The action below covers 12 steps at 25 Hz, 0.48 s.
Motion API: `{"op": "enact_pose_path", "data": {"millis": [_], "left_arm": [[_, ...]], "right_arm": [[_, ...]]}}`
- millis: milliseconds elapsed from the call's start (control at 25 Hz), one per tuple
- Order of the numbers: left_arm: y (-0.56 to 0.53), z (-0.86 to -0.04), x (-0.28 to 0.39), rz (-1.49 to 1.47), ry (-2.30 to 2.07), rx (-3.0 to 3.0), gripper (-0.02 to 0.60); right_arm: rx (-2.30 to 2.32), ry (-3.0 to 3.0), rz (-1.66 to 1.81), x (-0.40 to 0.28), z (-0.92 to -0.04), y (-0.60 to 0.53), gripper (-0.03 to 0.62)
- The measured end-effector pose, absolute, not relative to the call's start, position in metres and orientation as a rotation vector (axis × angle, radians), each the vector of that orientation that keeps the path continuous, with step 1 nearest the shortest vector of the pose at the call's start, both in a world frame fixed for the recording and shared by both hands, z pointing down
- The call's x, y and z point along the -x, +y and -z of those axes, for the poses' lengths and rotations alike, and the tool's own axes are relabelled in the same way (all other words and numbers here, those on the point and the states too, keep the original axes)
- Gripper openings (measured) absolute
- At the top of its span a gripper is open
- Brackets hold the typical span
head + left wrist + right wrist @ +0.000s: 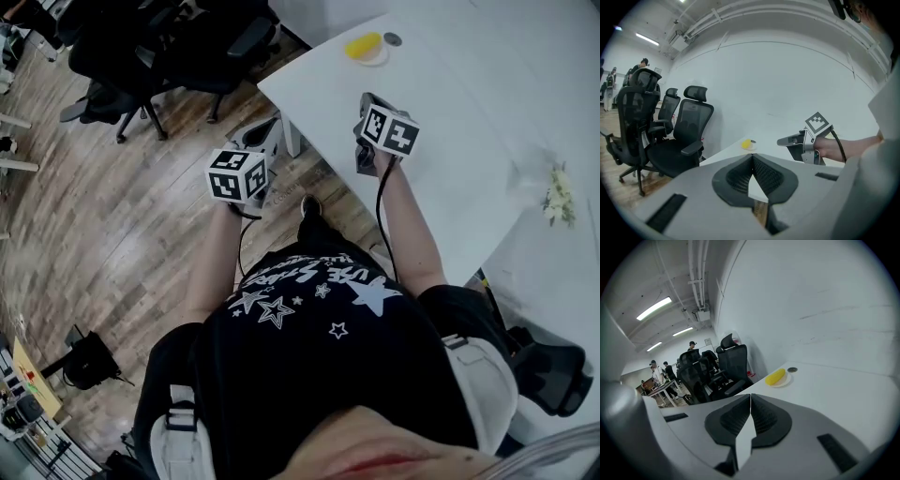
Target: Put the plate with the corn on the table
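Note:
A yellow corn cob (pixel 363 45) lies on a small white plate (pixel 373 58) near the far corner of the white table (pixel 469 122). The right gripper view shows the corn (pixel 775 376) and plate (pixel 783 382) ahead and a little right of my right gripper (pixel 750 395), well beyond its tips. That gripper is shut with nothing between its jaws and hovers over the table's near edge (pixel 367 99). My left gripper (pixel 270 125) is held over the floor beside the table corner. Its jaws (pixel 753 156) are shut and empty, with the corn (pixel 747 144) far ahead.
A small dark round disc (pixel 392 39) lies just beyond the plate. Black office chairs (pixel 169 47) stand on the wood floor left of the table. White flowers (pixel 560 197) lie at the table's right. People stand far off at desks (pixel 658 376).

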<state>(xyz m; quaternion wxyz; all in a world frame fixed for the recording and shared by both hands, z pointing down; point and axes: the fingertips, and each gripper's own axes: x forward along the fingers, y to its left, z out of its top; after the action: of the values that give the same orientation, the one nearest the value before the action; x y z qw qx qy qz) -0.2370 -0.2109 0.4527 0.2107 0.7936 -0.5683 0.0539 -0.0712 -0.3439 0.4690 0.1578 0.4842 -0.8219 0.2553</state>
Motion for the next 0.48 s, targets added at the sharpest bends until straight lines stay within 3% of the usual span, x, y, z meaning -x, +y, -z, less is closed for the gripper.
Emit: {"op": "enact_pose_path", "data": {"millis": [480], "left_arm": [[-0.088,-0.451,0.233,-0.12,-1.603,-2.189,0.006]], "right_arm": [[-1.345,-2.37,-0.702,0.068,-0.463,-0.218,0.006]]}}
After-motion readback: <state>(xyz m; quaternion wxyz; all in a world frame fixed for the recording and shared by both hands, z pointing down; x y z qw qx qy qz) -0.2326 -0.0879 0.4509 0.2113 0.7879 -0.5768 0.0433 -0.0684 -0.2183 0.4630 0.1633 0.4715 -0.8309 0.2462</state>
